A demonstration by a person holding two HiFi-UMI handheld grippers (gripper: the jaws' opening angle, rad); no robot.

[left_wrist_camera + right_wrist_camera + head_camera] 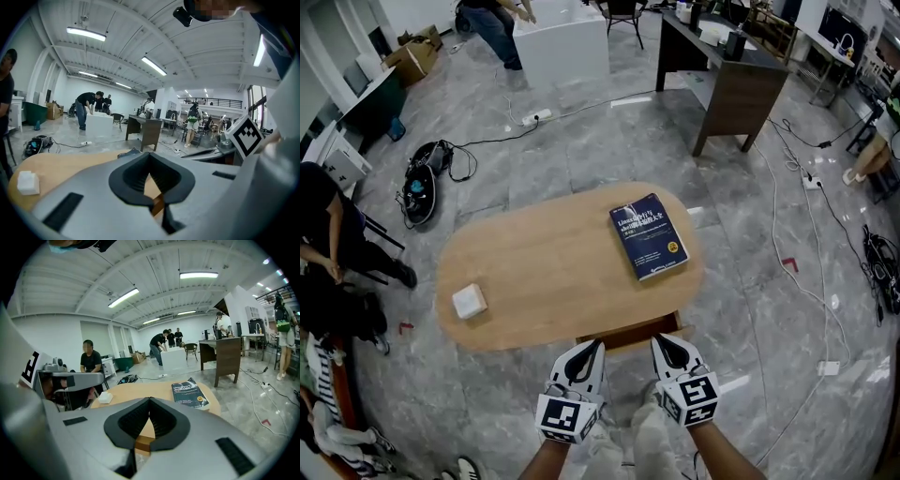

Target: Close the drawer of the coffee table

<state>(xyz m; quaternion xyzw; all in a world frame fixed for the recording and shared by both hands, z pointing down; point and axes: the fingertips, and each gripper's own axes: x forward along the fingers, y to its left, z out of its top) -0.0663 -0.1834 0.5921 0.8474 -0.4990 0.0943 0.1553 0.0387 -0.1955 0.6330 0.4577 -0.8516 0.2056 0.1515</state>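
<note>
Brown wooden drawer (628, 334): set under the near edge of the light oval counter (553, 272), near its middle and slightly to the right. It stands a little way out from beneath the top. Its long axis runs left to right along that near edge, and its front faces the person. Counter: long axis likewise left to right, the right end angled slightly away. Left hand-held gripper (593, 351): held just in front of the drawer's left part, tips pointing at its front; contact cannot be judged from the head view. Its own view shows the jaws together at the tips, nothing clamped, with a strip of the drawer's brown edge (158, 204) seen through the gap below them. Right hand-held gripper (664, 345): just in front of the drawer's right part, pointing the same way, jaws likewise closed tip to tip on nothing, with the drawer's edge (143, 445) visible low between the pads. The two stand side by side, the drawer's front spanning both. Dark blue book (649, 236): flat on the counter's right part, beyond the drawer. Small white block (470, 301): on the counter's left part, well apart from the book. Grey marbled floor (750, 281): cables trail across it.
</note>
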